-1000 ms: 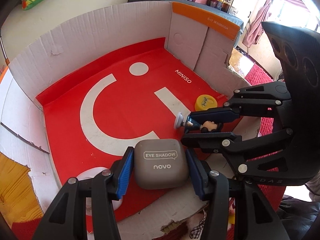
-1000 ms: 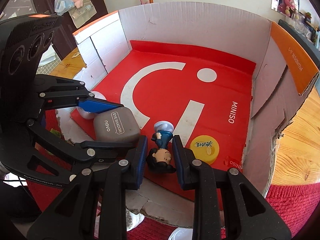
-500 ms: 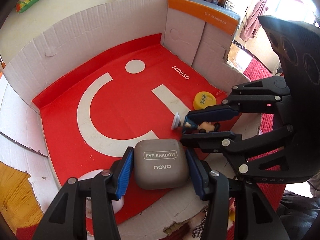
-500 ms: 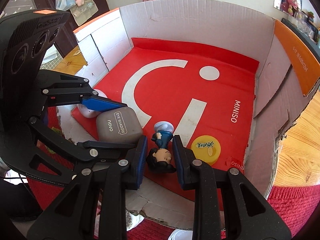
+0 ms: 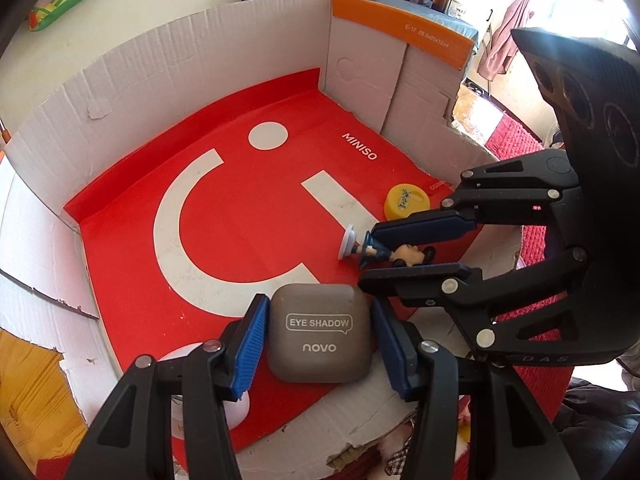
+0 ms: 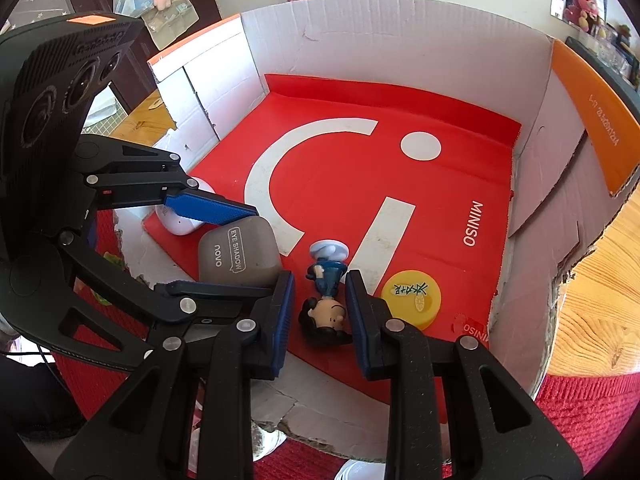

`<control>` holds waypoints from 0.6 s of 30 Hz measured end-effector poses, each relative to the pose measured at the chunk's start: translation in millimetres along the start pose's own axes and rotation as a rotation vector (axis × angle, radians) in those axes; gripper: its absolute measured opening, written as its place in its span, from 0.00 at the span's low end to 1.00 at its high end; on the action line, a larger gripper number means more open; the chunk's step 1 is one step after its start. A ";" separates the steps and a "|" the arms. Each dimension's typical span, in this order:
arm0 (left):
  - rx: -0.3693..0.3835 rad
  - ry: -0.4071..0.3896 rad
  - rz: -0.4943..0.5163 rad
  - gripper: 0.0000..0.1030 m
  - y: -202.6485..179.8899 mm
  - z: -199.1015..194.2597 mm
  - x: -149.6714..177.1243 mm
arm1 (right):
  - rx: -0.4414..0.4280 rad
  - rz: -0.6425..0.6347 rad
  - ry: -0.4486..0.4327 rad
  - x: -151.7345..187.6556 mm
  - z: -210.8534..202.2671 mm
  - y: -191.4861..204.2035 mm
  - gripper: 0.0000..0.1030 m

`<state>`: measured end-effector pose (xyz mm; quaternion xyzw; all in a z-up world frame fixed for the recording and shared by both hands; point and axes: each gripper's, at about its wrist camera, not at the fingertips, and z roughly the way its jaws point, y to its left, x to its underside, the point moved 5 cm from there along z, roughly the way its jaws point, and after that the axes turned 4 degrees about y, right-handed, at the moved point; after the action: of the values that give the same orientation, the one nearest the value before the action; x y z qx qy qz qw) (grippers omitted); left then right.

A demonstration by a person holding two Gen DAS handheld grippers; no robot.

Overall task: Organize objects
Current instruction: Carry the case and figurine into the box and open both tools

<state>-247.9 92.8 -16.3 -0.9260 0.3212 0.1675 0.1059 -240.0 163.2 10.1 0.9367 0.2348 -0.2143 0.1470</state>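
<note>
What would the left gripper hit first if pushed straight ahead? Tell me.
The left gripper is already closed around the eye shadow case, so next would probably be the red liner under it, though depth is unclear.

A grey square eye shadow case (image 5: 319, 332) lies flat on the red mat. A little doll in blue (image 6: 326, 294) lies on its side near it. A yellow lid (image 6: 412, 298) sits flat beside the doll.

Red liner (image 5: 248, 240) on cardboard box (image 5: 168, 60) floor — bearing eyeshadow case (image 5: 318, 332), figurine (image 6: 325, 296), yellow lid (image 6: 412, 298), white case (image 6: 176, 220).
</note>
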 end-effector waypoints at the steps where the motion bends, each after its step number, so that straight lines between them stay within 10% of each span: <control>1: 0.001 -0.001 0.000 0.53 0.2 0.1 0.1 | 0.002 0.000 -0.001 0.1 -0.2 0.1 0.25; 18: -0.017 -0.029 -0.003 0.53 -1.4 -11.7 -1.0 | 0.015 -0.002 -0.012 -2.4 -1.3 3.8 0.25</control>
<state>-245.0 90.9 -5.0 -0.9249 0.3168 0.1832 0.1030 -239.6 159.6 13.0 0.9362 0.2331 -0.2220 0.1413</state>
